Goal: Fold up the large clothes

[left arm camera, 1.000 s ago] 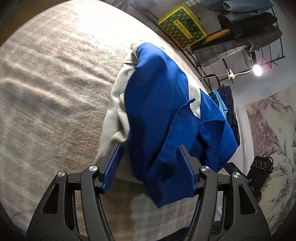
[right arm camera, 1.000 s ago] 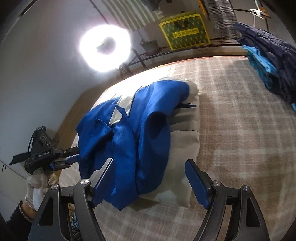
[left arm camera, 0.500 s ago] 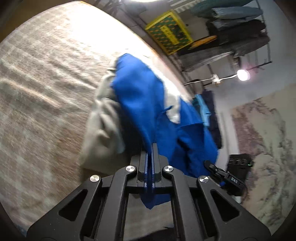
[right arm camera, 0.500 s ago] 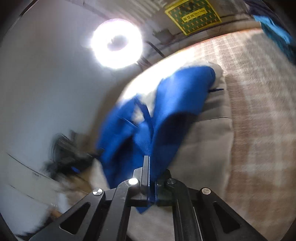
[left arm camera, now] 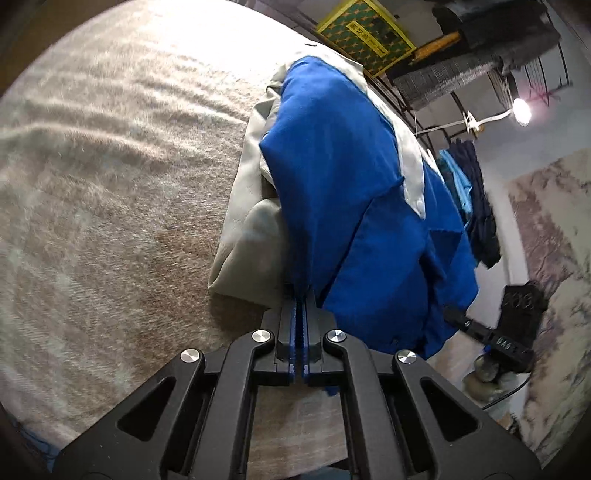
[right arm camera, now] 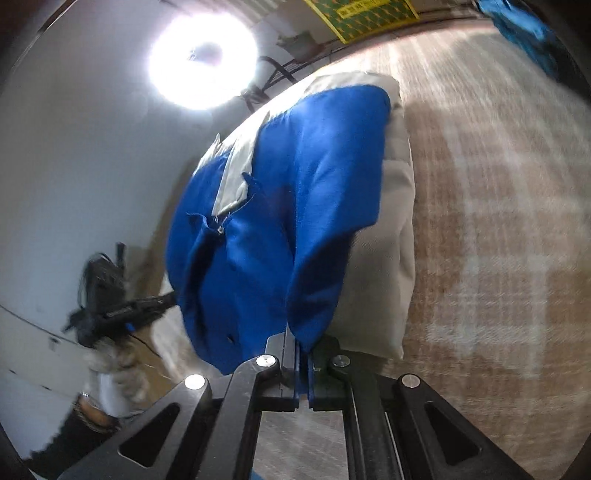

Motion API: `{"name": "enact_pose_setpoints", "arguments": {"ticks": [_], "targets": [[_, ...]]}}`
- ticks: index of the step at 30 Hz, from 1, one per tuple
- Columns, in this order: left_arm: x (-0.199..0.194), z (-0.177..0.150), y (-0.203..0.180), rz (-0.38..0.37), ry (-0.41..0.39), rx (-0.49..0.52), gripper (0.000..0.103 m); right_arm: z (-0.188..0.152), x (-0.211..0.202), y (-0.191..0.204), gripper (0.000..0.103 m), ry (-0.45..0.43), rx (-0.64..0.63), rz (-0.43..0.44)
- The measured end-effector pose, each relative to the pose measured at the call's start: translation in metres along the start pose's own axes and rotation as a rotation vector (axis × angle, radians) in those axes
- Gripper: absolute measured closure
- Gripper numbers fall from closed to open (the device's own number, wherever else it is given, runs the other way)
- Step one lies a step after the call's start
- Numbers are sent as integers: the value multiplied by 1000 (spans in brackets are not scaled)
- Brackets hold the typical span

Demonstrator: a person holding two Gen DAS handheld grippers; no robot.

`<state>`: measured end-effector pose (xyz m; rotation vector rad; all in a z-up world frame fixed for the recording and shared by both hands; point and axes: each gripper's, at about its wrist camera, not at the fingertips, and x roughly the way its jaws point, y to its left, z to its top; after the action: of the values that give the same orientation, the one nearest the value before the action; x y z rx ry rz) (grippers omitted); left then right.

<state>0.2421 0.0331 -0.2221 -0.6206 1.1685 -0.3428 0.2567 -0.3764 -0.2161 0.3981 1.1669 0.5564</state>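
A blue and pale grey garment [left arm camera: 343, 192] lies partly folded on a checked beige blanket [left arm camera: 110, 184]. My left gripper [left arm camera: 300, 295] is shut on the near blue edge of the garment, and the cloth rises from its tips. In the right wrist view the same garment [right arm camera: 295, 206] fills the middle, and my right gripper [right arm camera: 301, 343] is shut on another blue fold at its near edge. The other hand-held gripper [right arm camera: 110, 310] shows blurred at the left, with a gloved hand [right arm camera: 118, 373] under it.
A yellow and green box [left arm camera: 365, 33] and a rack of folded clothes [left arm camera: 491, 40] stand beyond the bed. Dark and light blue clothes [left arm camera: 476, 206] lie at the far edge. A bright ring lamp [right arm camera: 201, 61] glares on the wall side.
Both grippers went from open around the garment's near edge to shut on blue cloth. Both moved closer to the garment, and the right one dropped lower.
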Motion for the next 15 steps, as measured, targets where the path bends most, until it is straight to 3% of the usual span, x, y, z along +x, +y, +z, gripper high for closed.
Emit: {"name": "enact_pose_setpoints", "arguments": {"ticks": [1,3,5,10,15], "targets": [[-3,-2,-3,11,0,7,103,-1,-3,4,102,0,-11,-27],[-15,-6,-7,14,-7,24,103,-1,-10,13,89,9,-40,-75],[-33,-8,-13,15,-44,60,103,-8,-30,21,76,8,-64,-55],[-70,4,-41,26,-173,144,103,-13,-86,42,75,-154,-154,0],[-58,44,-61,60,-249,139,103,22,-83,47,71,-299,-173,-79]]}}
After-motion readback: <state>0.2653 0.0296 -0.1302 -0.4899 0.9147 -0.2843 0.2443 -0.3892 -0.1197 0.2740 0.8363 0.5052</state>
